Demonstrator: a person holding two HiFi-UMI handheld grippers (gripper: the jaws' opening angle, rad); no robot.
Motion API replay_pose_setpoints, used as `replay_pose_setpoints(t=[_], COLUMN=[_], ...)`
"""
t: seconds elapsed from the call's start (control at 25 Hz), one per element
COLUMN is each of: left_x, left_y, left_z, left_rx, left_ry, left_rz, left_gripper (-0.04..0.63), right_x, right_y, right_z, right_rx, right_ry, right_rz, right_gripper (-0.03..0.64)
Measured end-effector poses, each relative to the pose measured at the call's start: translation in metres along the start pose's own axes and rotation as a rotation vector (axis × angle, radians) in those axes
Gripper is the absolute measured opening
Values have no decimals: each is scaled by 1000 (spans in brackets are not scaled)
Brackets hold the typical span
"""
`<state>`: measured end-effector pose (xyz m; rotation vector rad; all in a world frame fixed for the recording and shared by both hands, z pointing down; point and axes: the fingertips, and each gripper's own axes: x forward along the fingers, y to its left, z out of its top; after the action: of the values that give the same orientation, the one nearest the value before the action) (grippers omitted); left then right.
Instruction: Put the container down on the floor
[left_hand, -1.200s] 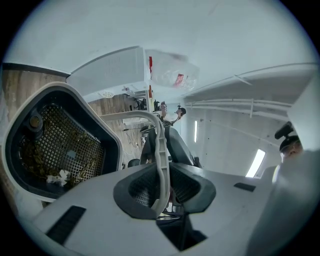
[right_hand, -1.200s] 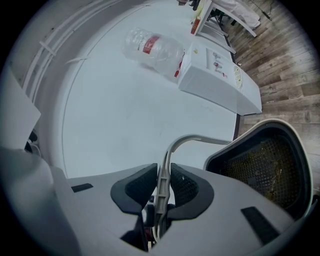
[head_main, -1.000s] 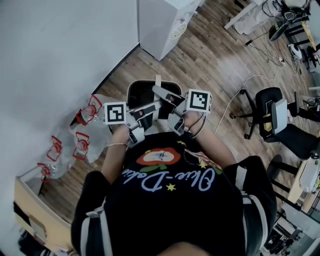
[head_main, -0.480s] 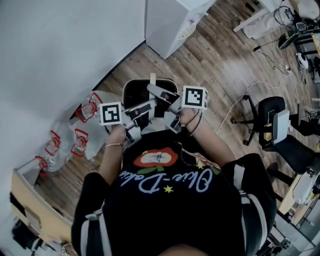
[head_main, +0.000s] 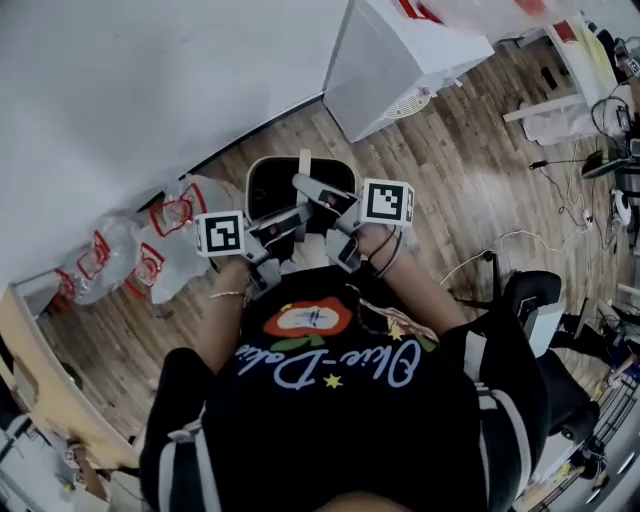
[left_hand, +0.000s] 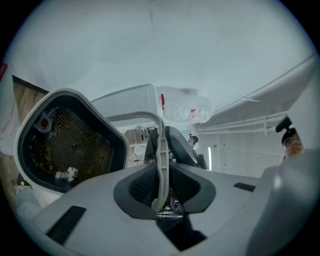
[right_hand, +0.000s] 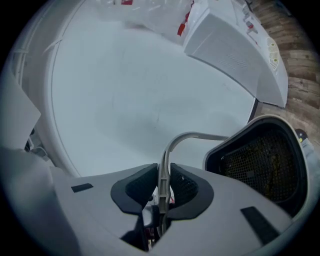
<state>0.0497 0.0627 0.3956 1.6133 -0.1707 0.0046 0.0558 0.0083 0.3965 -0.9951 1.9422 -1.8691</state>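
Two grips share the load: left gripper (left_hand: 161, 187) and right gripper (right_hand: 162, 190) each pinch the thin grey arched handle (left_hand: 161, 145) of the white-rimmed, black mesh-lined container (left_hand: 75, 142), which hangs just beyond them over the brown wooden plank floor (head_main: 450, 170).

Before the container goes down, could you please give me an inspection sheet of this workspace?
Surface: brown wooden plank floor.
Job's things: white-rimmed black mesh-lined container, carried by its thin grey handle.
Clutter: clear plastic bags with red print beside the wall.
Grippers: left gripper and right gripper both shut on the handle.
Cables: white cable lying on the floor.
Surroundings: white wall, white box unit, black office chair.
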Motion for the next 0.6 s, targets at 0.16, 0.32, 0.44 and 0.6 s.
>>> replay_pose_setpoints(t=[0.16, 0.32, 0.44, 0.6], left_x=[22, 36, 43, 60], left_y=[1, 7, 14, 23], left_z=[28, 48, 61, 73], left_rx=[-18, -32, -25, -81], left_ry=[-68, -148, -197, -267], left_rz=[14, 52, 87, 86], left_gripper=[67, 67, 67, 66], right_x=[12, 22, 29, 34], right_y=[-5, -11, -16, -32], right_z=[30, 52, 63, 77], right_rx=[-14, -35, -39, -30], right_ry=[93, 192, 267, 364], right_rz=[13, 29, 29, 23], right_gripper=[69, 69, 69, 69])
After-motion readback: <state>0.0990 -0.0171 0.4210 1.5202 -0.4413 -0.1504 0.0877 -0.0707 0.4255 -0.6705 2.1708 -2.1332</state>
